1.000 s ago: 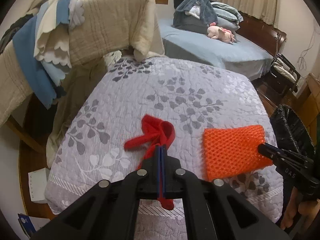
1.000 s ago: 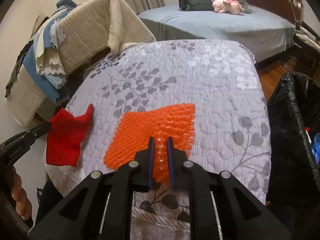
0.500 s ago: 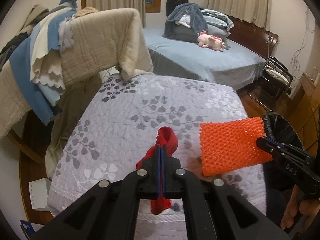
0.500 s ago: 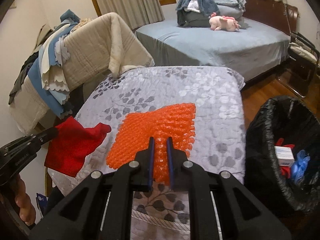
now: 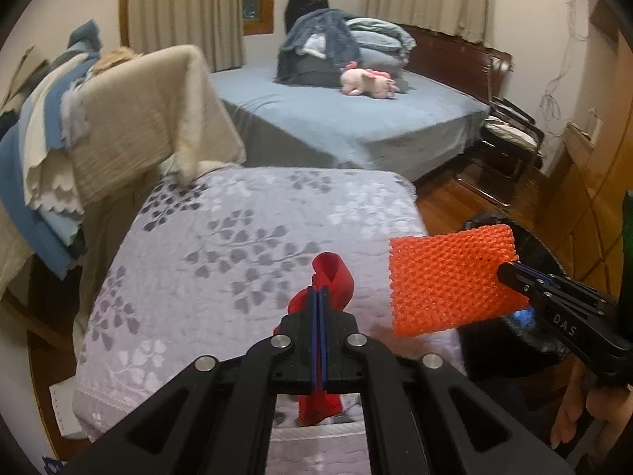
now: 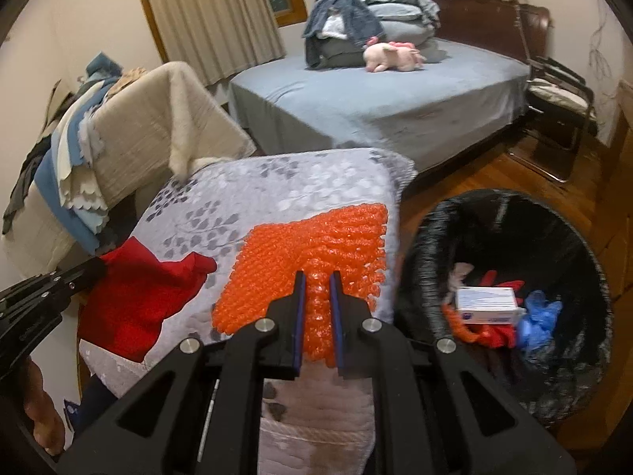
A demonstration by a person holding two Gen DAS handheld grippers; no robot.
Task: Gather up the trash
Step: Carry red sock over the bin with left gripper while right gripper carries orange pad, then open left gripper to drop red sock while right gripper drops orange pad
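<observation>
Jaws of the left gripper (image 5: 319,293) are pressed together on one red cloth (image 5: 334,279), which hangs from them above the quilt-covered worktop (image 5: 237,245). Jaws of the right gripper (image 6: 315,283) stand narrow, clamped on one sheet of orange bubble wrap (image 6: 316,245), held up off the worktop with its far side reaching toward the worktop's right edge. From the left wrist view that orange sheet (image 5: 447,281) juts out flat to the left of the right gripper (image 5: 504,271), in front of the bin's rim.

One bin lined with a black bag (image 6: 514,213) stands on the wooden floor (image 6: 474,178) just right of the worktop. Inside it lie one white box (image 6: 486,303), one blue glove (image 6: 540,322) and some red and orange scraps whose number cannot be told.

A person's hand (image 5: 569,423) grips the right tool at the lower right of the left wrist view.

Left of the worktop, a pile of beige, white and blue blankets (image 5: 130,118) is draped over something. Behind it stands one bed (image 5: 356,126) with a blue sheet, carrying one pink plush toy (image 5: 368,83) and a heap of clothes and bedding (image 5: 336,47). One folding chair (image 6: 561,99) stands to the right of the bed.
</observation>
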